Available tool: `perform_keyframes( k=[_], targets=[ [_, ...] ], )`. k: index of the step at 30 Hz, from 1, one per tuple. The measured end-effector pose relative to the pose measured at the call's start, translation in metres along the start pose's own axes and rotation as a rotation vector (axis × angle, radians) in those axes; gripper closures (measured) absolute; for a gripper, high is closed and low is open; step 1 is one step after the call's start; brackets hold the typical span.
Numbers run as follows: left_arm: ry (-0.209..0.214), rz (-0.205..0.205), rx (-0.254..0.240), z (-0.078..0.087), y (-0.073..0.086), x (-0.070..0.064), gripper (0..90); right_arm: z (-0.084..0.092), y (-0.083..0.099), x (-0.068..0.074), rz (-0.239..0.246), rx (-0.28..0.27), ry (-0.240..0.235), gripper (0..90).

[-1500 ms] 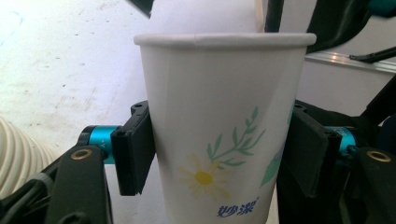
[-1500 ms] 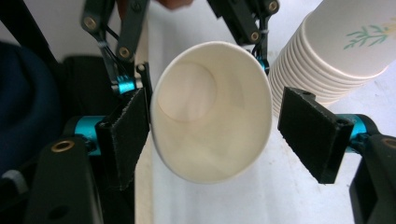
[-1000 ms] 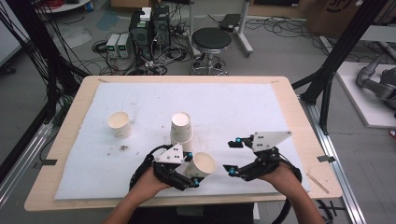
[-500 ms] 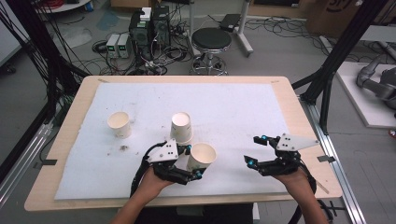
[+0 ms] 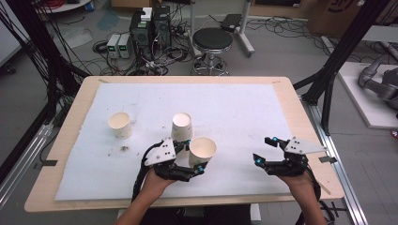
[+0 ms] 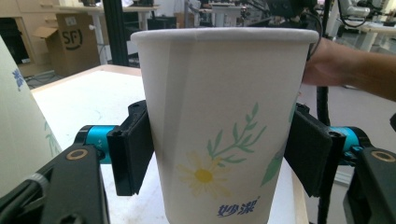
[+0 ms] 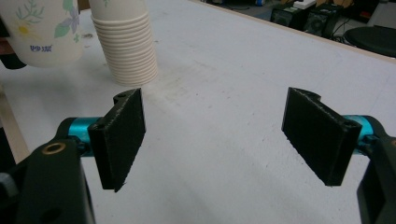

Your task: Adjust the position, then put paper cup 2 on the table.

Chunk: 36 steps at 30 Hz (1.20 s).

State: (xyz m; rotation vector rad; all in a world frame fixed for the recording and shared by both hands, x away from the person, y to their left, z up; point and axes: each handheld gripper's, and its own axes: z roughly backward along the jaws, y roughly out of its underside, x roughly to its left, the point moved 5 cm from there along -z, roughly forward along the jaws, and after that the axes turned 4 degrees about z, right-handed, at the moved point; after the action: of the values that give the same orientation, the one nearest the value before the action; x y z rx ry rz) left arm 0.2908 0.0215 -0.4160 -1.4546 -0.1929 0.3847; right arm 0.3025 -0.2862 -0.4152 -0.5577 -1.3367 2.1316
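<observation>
A cup (image 5: 202, 151) is held upright in the left gripper (image 5: 190, 169), just below centre of the high view, right beside the stack (image 5: 181, 127) of upturned cups. In the left gripper view the jaws are seen closed partway on the cup's (image 6: 224, 126) lower wall, one pad each side. The right gripper (image 5: 264, 151) sits at lower right, jaws wide apart with nothing between them, above bare tabletop (image 7: 243, 93). A lone cup (image 5: 120, 124) stands at centre left.

Step judged: a single cup pulled off the stack is to be set down. Squeeze should be kept light so the paper wall isn't crushed; the cup kept level, lowered flat onto clear tabletop away from the stack, jaws opened only once the base is seated.
</observation>
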Motion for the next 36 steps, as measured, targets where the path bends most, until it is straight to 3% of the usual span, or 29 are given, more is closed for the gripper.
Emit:
perform_keyframes(
  k=[13, 22, 28, 36],
  targets=[
    [-0.035, 0.016, -0.017, -0.016, -0.001, 0.006, 29.8, 0.000, 0.007, 0.000, -0.004, 0.004, 0.010, 22.2],
    [-0.070, 0.022, -0.021, -0.040, 0.000, 0.013, 29.5, 0.006, 0.009, -0.003, -0.019, -0.003, 0.030, 22.2],
    [-0.095, 0.002, 0.016, -0.061, 0.007, 0.013, 29.6, 0.011, 0.012, -0.004, -0.013, -0.007, 0.036, 22.3],
    [-0.108, 0.023, 0.059, -0.080, 0.020, 0.017, 29.7, 0.013, 0.012, -0.005, -0.008, -0.016, 0.032, 22.3]
  ],
)
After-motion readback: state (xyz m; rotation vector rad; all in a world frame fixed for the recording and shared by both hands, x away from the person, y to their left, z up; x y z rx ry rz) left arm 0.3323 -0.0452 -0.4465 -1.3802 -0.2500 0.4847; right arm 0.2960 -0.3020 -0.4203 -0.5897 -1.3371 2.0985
